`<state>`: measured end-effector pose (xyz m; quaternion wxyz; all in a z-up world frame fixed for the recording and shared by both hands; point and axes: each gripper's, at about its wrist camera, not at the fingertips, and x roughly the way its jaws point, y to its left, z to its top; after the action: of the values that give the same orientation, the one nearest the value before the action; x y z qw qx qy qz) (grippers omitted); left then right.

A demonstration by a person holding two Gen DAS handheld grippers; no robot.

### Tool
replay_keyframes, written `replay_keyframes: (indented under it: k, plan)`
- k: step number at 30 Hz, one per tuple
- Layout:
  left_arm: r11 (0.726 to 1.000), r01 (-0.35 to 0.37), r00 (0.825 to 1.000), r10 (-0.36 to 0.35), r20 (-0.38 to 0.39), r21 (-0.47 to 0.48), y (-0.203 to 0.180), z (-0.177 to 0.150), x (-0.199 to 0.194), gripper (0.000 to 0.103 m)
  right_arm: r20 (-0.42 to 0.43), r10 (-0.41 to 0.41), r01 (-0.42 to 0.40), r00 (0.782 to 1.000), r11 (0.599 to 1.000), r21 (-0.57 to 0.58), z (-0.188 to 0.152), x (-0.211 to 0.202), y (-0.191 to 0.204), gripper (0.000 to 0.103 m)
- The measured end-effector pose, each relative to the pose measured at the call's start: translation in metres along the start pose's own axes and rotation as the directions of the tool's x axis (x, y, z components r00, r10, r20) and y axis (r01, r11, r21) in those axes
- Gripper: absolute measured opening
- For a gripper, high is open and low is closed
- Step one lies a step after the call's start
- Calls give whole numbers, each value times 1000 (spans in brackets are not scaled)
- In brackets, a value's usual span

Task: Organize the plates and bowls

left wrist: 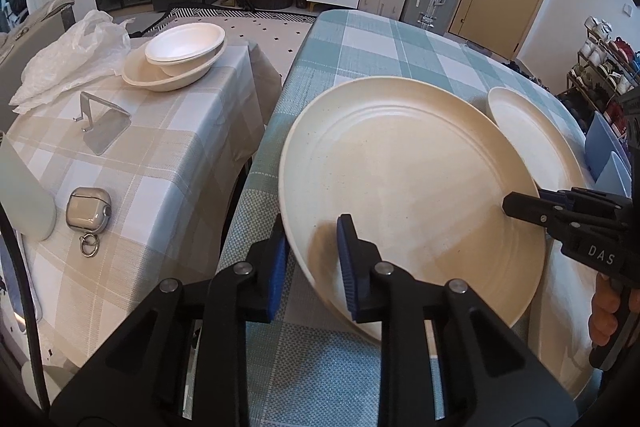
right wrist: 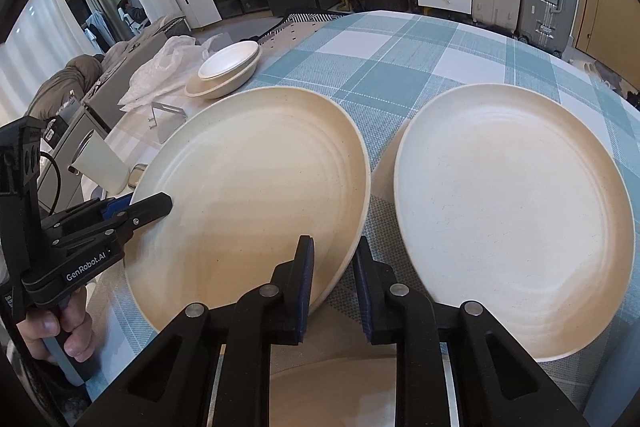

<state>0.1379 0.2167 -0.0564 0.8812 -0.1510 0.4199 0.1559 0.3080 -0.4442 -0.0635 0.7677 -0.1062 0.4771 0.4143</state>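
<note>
On the teal-checked table (right wrist: 400,67), we hold a large cream plate (right wrist: 256,187) by opposite rims, tilted above the cloth: our left gripper (left wrist: 312,259) clenched on its left edge, our right gripper (right wrist: 332,283) clenched on its right edge. A second cream plate (right wrist: 516,223) lies just beside. Stacked bowls (left wrist: 180,55) sit on the neighbouring beige-checked table (left wrist: 160,155).

Main worktop (left wrist: 400,47), covered in teal-and-white checked cloth, carries a cream round plate (right wrist: 516,227) lying flat at the right; a second, lower worktop (left wrist: 160,163) in beige-and-white checked cloth stands beside it, bearing a cream shallow bowl (left wrist: 160,77), crumpled clear plastic bag (left wrist: 68,59), folded metal stand (left wrist: 102,125), and clear earbud case with key ring (left wrist: 88,213).
</note>
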Motion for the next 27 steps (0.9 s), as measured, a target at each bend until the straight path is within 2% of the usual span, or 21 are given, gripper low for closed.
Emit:
replay_keyframes:
  k: [14,27]
  plan:
    - [1000,-9,998,8,61,14,-13,4,-43,20,63,16,-16,998,1000,-2,-3,-37,3,20]
    - [996,13,995,-21,96,84,-50,-2,-82,20,112,-1,-4,994,999,44,-24,-81,-5,20]
